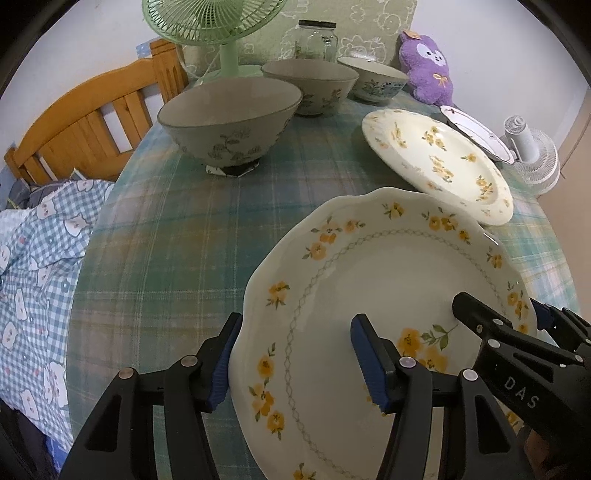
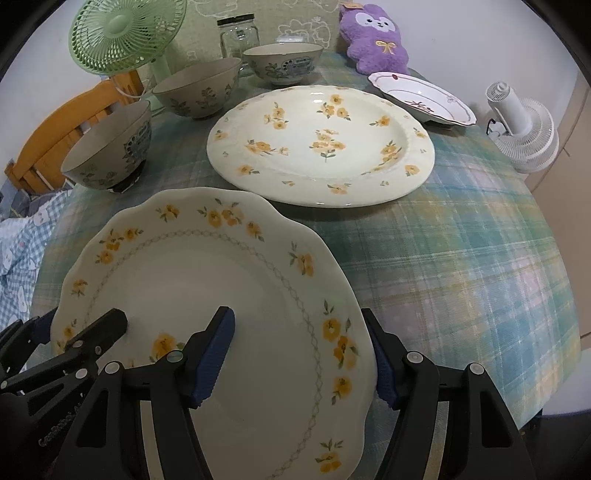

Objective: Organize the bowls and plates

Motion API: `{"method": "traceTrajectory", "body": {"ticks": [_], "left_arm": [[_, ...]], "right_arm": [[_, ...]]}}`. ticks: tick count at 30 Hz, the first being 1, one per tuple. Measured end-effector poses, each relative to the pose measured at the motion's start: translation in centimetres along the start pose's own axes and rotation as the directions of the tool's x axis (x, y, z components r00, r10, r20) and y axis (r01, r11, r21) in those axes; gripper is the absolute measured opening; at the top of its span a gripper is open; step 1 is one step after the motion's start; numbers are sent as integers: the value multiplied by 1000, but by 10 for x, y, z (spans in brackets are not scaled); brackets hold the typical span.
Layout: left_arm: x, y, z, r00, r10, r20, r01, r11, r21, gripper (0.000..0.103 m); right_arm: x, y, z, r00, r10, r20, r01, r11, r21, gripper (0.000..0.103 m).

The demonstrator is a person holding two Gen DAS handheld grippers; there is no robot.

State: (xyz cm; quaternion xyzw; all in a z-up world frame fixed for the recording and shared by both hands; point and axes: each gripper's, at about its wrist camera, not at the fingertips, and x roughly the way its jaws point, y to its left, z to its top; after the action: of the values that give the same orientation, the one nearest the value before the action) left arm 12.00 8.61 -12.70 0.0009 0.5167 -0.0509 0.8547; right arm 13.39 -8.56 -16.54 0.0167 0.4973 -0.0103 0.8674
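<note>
A scalloped cream plate with yellow flowers (image 1: 388, 280) (image 2: 207, 280) is in front of both cameras. My left gripper (image 1: 295, 360) straddles its left rim, one finger under and one over, jaws wide apart. My right gripper (image 2: 304, 356) straddles its right rim the same way. A larger yellow-flowered plate (image 1: 436, 158) (image 2: 321, 144) lies behind it. A small white plate (image 1: 476, 131) (image 2: 424, 98) lies further back. Three floral bowls (image 1: 229, 122) (image 1: 310, 85) (image 1: 373, 83) stand in a row at the back left; they also show in the right wrist view (image 2: 110, 151) (image 2: 199, 88) (image 2: 282, 62).
The round table has a green plaid cloth (image 1: 166, 240) (image 2: 461, 258). A green fan (image 1: 210, 22), a glass jar (image 1: 317, 40), a purple plush toy (image 1: 428, 70) and a white fan (image 1: 532, 155) stand at the back. A wooden chair (image 1: 92, 125) is at the left.
</note>
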Motion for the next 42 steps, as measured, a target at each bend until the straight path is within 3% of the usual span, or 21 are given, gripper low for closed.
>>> {"method": "traceTrajectory", "body": {"ticks": [14,24,42], "left_arm": [[-26,-7,11,998,-38,58,36,999,31,60],[-36,-20,12,995,-26,94,22,998,50,60],[-39,-83,21,993,23,117,-25,999,20,60]], "right_arm": [[-32,-5,7,998,-43,42,42,999,20,71],[-41,-18,11,997,-38,74,35,999,36,71],[-45,-81,28,996,5,89,-6,1000,2,71]]}}
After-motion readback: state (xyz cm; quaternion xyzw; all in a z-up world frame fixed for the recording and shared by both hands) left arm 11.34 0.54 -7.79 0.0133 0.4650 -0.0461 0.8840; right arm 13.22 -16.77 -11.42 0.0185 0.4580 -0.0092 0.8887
